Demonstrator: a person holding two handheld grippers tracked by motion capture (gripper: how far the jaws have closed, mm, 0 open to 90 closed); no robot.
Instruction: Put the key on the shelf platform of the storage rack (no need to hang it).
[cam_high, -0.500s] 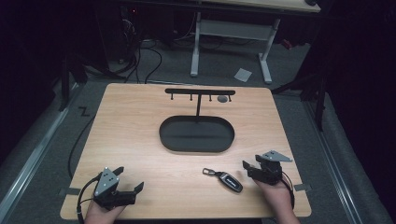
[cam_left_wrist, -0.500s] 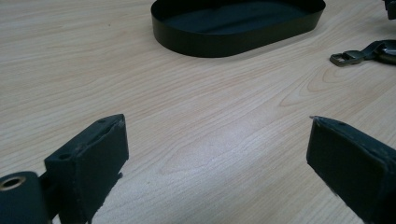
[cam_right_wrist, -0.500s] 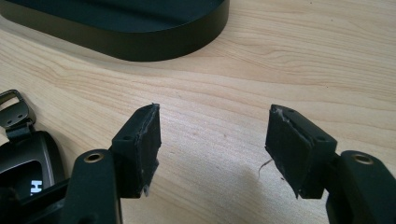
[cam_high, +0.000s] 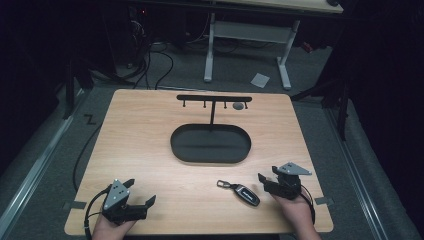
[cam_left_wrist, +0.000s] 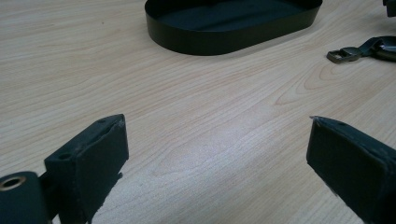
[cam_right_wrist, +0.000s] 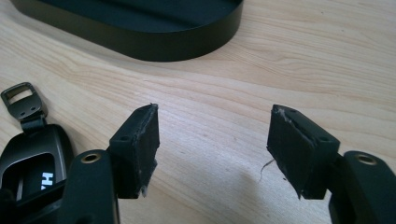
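A black car key fob (cam_high: 243, 192) with a metal strap loop lies flat on the wooden table (cam_high: 140, 130), near the front right. My right gripper (cam_high: 267, 173) rests just to its right, open, with nothing between its jaws. In the right gripper view the key fob (cam_right_wrist: 32, 156) lies to the left of and beside the left jaw of the open right gripper (cam_right_wrist: 212, 126). My left gripper (cam_high: 141, 191) sits at the front left, open and empty. From the left gripper (cam_left_wrist: 217, 140) the fob's loop (cam_left_wrist: 345, 53) shows far off at the right.
A black oval tray (cam_high: 177, 150) sits mid-table, its wall (cam_left_wrist: 224, 44) ahead of both grippers (cam_right_wrist: 154, 46). Behind it stands a black T-shaped hook rack (cam_high: 214, 98) with a small grey round piece (cam_high: 238, 106) hanging at its right. The floor beyond holds cables and a white desk frame (cam_high: 250, 30).
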